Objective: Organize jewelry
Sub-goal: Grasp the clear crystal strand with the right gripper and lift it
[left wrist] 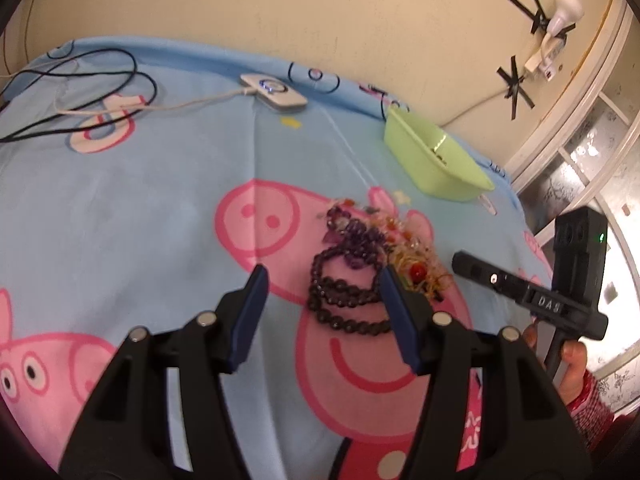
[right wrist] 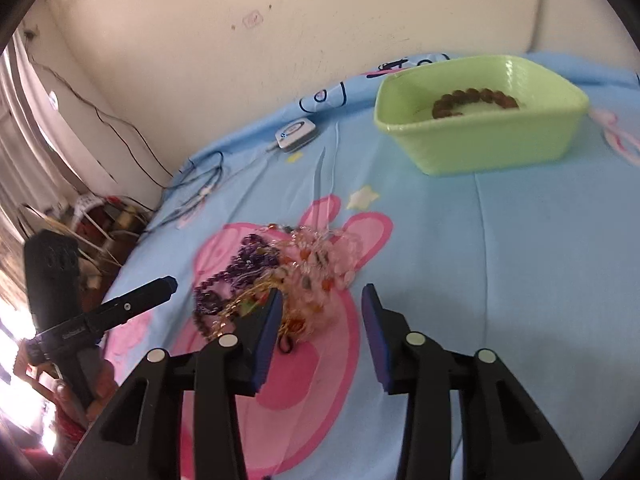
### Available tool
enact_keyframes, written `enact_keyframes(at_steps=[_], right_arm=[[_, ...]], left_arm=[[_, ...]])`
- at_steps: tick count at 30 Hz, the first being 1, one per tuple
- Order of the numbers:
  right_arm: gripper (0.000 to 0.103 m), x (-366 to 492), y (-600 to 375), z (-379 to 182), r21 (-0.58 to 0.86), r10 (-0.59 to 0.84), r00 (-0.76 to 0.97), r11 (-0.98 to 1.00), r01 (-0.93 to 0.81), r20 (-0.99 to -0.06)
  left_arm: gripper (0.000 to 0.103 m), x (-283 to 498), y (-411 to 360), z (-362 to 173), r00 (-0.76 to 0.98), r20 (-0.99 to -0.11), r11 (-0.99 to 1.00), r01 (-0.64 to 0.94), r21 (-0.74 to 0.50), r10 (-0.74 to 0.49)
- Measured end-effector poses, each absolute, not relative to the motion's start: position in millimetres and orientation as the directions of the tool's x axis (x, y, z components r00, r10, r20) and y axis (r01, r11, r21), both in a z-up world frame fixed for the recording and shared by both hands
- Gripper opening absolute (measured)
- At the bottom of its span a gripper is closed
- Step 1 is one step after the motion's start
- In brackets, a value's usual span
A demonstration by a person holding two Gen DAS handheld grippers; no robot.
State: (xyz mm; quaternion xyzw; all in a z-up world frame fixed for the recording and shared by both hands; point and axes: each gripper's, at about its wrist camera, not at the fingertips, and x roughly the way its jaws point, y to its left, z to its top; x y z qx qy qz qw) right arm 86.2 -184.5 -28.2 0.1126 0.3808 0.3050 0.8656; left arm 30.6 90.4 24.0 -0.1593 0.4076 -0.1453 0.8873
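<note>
Now, on the bed sheet (left wrist: 160,200), near its far right corner: one green tub (right wrist: 480,148), rectangular, long axis running along the wall-side edge, holding a single brown bead bracelet (right wrist: 472,100) lying flat on its floor. Nearer the middle of the sheet, on the pink cartoon print, a tangled jewelry heap (right wrist: 288,268); strands too knotted to count exactly. Picked out within it: a dark bead strand (left wrist: 344,300) coiled in overlapping loops at the heap's near edge in the left wrist view, a purple bead strand (left wrist: 360,236) just behind it and touching, pale pink beads (right wrist: 332,256) toward the tub side, and a thin gold chain (right wrist: 236,308) threaded through. Left tongs (left wrist: 324,276) spread wide, holding nothing, right finger tip at the dark strand's edge, left finger tip over bare sheet. Right tongs (right wrist: 320,296) likewise wide apart and empty, left finger tip over the heap's near side, right finger tip over bare pink print; contact with the beads not clear. Near the far edge of the sheet, one white charger puck (left wrist: 276,92) with a lit blue ring, its pale cord trailing left, beside looping black cables (left wrist: 100,76).
</note>
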Motion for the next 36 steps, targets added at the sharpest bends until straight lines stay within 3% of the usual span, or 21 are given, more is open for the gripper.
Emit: enact_keyframes(at_steps=[6, 12, 13, 14, 16, 20, 22, 26, 30, 36], right_arm=[[0.018, 109, -169, -12, 0.331, 0.573, 0.533, 0.810, -0.483, -0.623], [0.018, 127, -144, -24, 0.215, 0.501, 0.509, 0.828, -0.518, -0.700], [0.016, 129, -141, -27, 0.195, 0.490, 0.513, 0.829, -0.524, -0.705], [0.000, 128, -141, -27, 0.179, 0.489, 0.517, 0.824, -0.537, -0.702], [0.000, 131, -144, -24, 0.194, 0.505, 0.494, 0.811, -0.552, -0.708], [0.000, 134, -166, -1, 0.224, 0.516, 0.547, 0.829, -0.513, -0.659], [0.000, 131, -173, 16, 0.223, 0.529, 0.564, 0.823, -0.522, -0.634], [0.000, 126, -174, 33, 0.227, 0.548, 0.555, 0.808, -0.543, -0.625], [0.000, 119, -181, 40, 0.224, 0.544, 0.579, 0.817, -0.532, -0.608], [0.000, 98, -213, 95, 0.239, 0.556, 0.678, 0.827, -0.509, -0.481]], left_arm=[[0.056, 53, 87, 45, 0.636, -0.668, 0.917, 0.184, -0.355, -0.386], [0.055, 90, 71, 43, 0.594, -0.716, 0.930, 0.255, -0.265, -0.367], [0.050, 96, 70, 42, 0.589, -0.721, 0.930, 0.254, -0.265, -0.366], [0.050, 99, 71, 41, 0.585, -0.721, 0.928, 0.254, -0.272, -0.371], [0.050, 103, 73, 42, 0.590, -0.713, 0.925, 0.256, -0.279, -0.379], [0.050, 105, 71, 51, 0.600, -0.695, 0.918, 0.286, -0.276, -0.396], [0.057, 104, 62, 56, 0.604, -0.688, 0.913, 0.319, -0.253, -0.402], [0.058, 106, 42, 56, 0.591, -0.704, 0.907, 0.373, -0.195, -0.394], [0.058, 115, 48, 47, 0.584, -0.711, 0.914, 0.334, -0.229, -0.391], [0.059, 114, 52, 55, 0.579, -0.683, 0.894, 0.338, -0.295, -0.445]])
